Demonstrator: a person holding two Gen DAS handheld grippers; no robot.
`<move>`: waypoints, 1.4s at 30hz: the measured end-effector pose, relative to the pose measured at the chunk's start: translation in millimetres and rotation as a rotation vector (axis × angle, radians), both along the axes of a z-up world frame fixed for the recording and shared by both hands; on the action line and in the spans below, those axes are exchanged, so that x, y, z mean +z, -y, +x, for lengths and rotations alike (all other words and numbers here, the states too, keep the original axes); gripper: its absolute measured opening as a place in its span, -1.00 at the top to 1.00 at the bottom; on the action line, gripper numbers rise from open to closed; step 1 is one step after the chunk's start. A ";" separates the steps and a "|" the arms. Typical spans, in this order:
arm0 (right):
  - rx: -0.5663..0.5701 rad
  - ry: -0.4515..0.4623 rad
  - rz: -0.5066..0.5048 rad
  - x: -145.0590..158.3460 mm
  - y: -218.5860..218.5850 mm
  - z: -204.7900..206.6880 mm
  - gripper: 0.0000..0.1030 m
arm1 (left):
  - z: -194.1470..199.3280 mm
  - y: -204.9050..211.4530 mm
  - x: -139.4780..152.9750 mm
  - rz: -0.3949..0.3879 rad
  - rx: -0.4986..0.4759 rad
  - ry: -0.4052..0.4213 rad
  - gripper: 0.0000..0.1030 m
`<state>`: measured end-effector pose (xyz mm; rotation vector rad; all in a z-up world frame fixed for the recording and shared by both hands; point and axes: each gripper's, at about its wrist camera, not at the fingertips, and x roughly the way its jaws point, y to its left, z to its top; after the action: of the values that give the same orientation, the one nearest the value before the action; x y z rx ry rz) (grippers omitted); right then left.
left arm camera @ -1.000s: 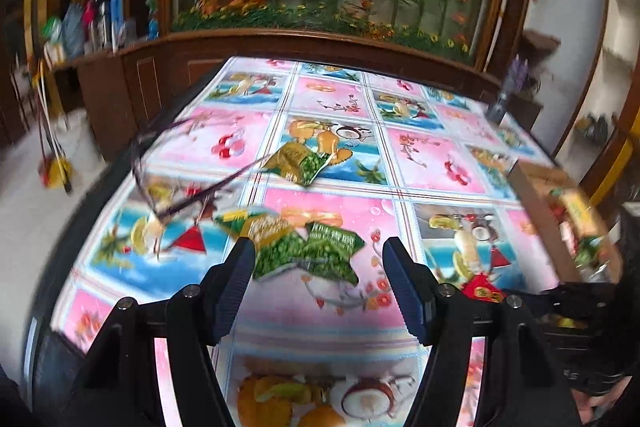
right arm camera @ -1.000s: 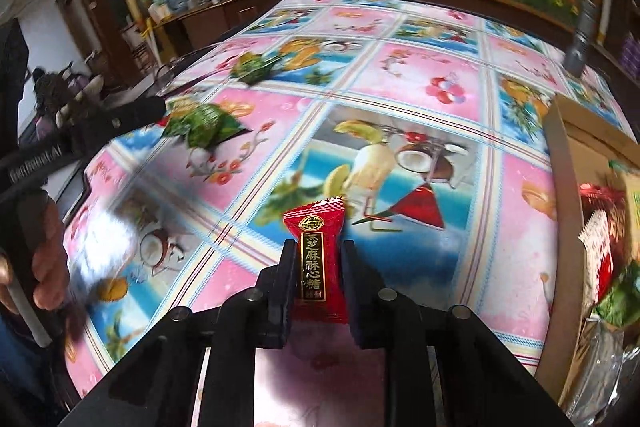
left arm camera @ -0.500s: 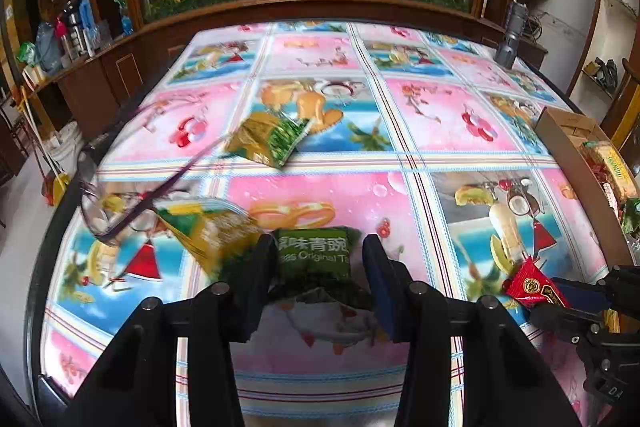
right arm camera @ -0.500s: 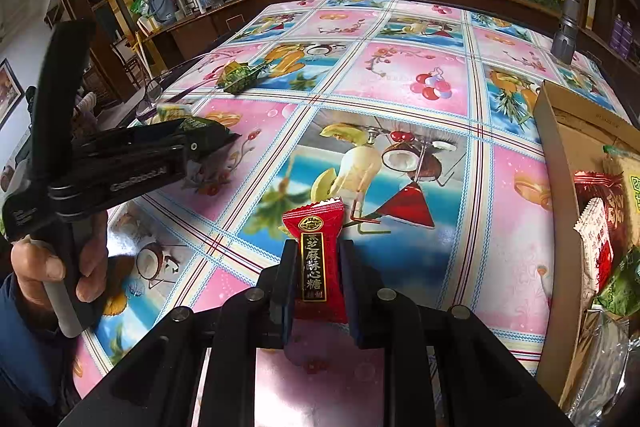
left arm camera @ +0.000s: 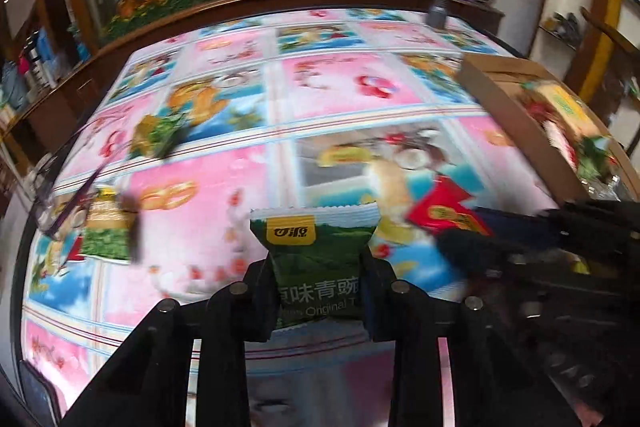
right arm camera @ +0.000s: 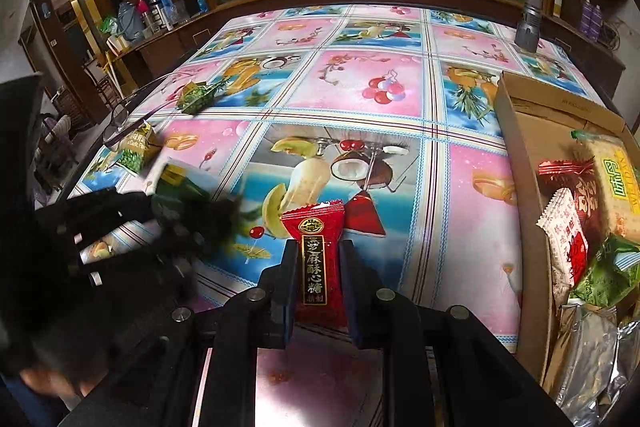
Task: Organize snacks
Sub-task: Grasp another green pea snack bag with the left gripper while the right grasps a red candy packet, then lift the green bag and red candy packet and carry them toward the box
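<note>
Left gripper fingers have just closed onto the green pea packet; right gripper clamps the red candy. Carry both rightward over the cardboard box wall before releasing.

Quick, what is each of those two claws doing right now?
Left gripper: jaws just closing, now clamped on the green pea packet.
Right gripper: shut on the red candy packet.

Glossy plastic tablecloth; matt cardboard box; shiny foil packets.
</note>
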<state>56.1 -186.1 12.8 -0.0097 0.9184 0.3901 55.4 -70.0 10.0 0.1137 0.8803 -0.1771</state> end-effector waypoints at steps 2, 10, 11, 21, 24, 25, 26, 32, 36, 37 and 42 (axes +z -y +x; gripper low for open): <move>-0.002 0.005 -0.009 -0.1 -0.5 -0.1 0.58 | -0.4 -0.2 0.3 -0.004 0.002 -0.002 0.42; -0.002 0.003 -0.005 -1.2 0.3 0.8 0.56 | 0.2 -1.7 0.5 -0.010 -0.003 -0.006 0.42; -0.005 0.003 0.000 -1.1 1.1 0.6 0.57 | 0.9 -2.1 0.7 -0.011 -0.005 -0.006 0.43; -0.027 0.004 0.052 3.2 8.1 0.9 0.61 | 0.0 -12.6 5.8 -0.073 0.009 -0.005 0.45; -0.028 0.018 0.071 6.5 9.2 -0.1 0.61 | -1.6 -13.8 9.9 -0.078 0.016 0.018 0.45; -0.029 0.021 0.075 7.2 9.3 -0.4 0.61 | -1.2 -14.4 10.3 -0.083 0.016 0.017 0.45; -0.031 0.025 0.078 7.8 9.8 -0.5 0.61 | -1.0 -15.2 10.8 -0.085 0.020 0.017 0.45; -0.053 0.038 0.112 11.9 15.0 0.9 0.61 | 0.4 -18.3 12.5 -0.095 0.035 0.023 0.45; -0.071 0.042 0.125 13.3 18.8 2.6 0.61 | -0.3 -19.3 13.9 -0.103 0.036 0.029 0.45; -0.075 0.042 0.128 13.5 19.9 3.0 0.61 | -0.5 -19.3 14.3 -0.102 0.037 0.031 0.45; -0.078 0.035 0.133 12.4 21.9 4.7 0.61 | -0.8 -18.2 14.9 -0.093 0.035 0.038 0.45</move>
<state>60.7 -208.0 25.2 0.1398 0.8539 0.3765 54.5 -51.7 24.9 0.0149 0.8344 -0.1820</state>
